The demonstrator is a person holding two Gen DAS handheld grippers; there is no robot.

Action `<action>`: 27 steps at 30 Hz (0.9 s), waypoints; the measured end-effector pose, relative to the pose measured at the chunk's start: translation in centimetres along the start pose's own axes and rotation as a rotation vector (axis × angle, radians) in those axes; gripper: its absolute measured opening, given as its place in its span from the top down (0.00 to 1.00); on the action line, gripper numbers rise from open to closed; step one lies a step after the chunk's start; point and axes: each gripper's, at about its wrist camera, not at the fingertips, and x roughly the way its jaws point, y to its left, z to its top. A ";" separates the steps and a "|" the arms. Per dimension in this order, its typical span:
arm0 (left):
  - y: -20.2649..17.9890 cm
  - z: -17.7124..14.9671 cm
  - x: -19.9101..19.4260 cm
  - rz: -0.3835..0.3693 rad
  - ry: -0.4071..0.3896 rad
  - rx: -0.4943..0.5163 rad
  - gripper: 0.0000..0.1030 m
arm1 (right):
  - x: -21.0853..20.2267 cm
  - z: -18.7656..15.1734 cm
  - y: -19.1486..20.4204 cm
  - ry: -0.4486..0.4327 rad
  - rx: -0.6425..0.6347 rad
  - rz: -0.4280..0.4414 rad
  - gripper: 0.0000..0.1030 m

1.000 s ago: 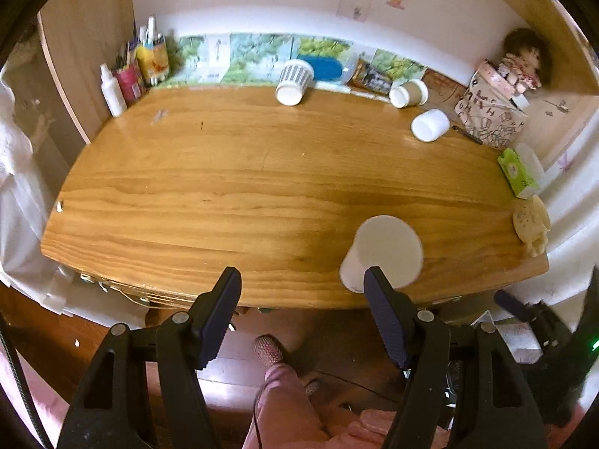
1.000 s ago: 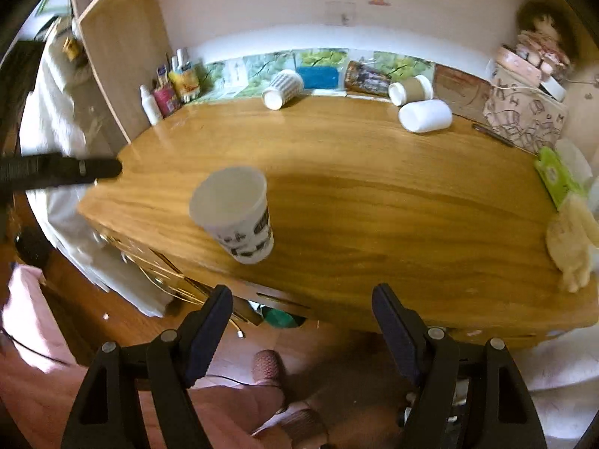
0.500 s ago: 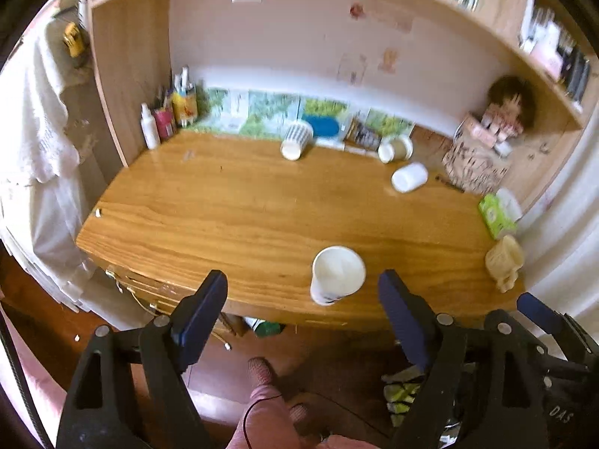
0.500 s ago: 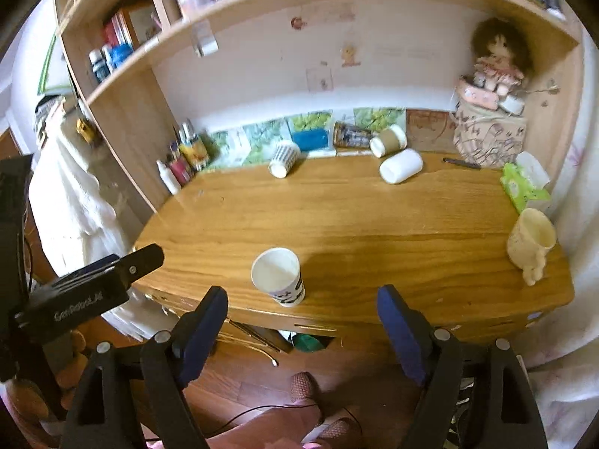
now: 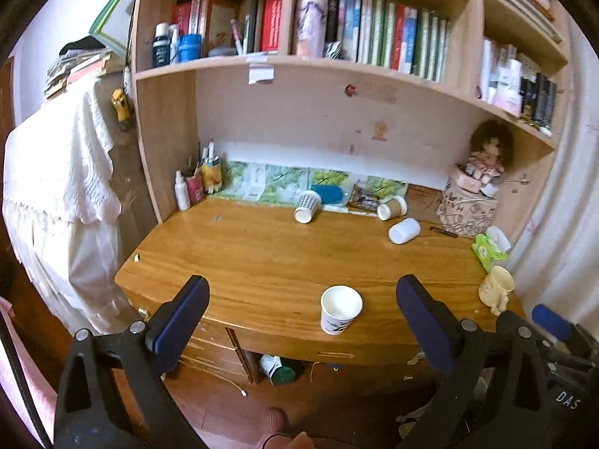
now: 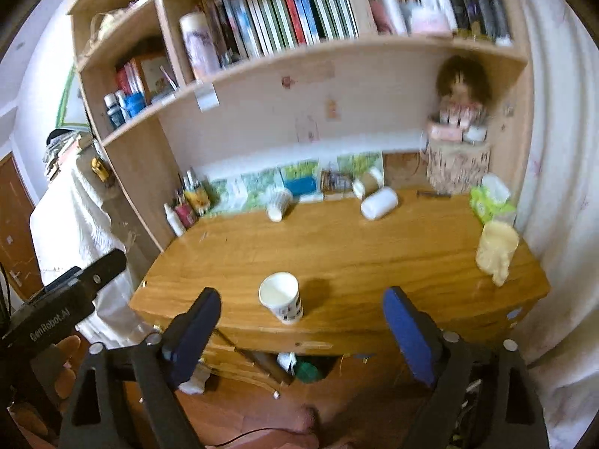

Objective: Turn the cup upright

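Standing mouth-up near the bench front edge, the cup lies ahead of and between both spread, empty grippers: left gripper, right gripper, neither clearly nearer.

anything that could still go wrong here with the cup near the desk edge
1. The paper cup stands upright but close to the front edge of the desk; a bump could tip it to the floor.
2. Both the left gripper and right gripper are open and held in front of that edge, so a careless swing might clip the cup.
3. It looks light and empty, so it may topple easily.
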 end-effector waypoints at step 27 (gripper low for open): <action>-0.4 0.0 -1.0 0.068 -0.104 0.145 0.02 | -2.3 -0.2 2.5 -0.155 -0.049 -0.084 0.00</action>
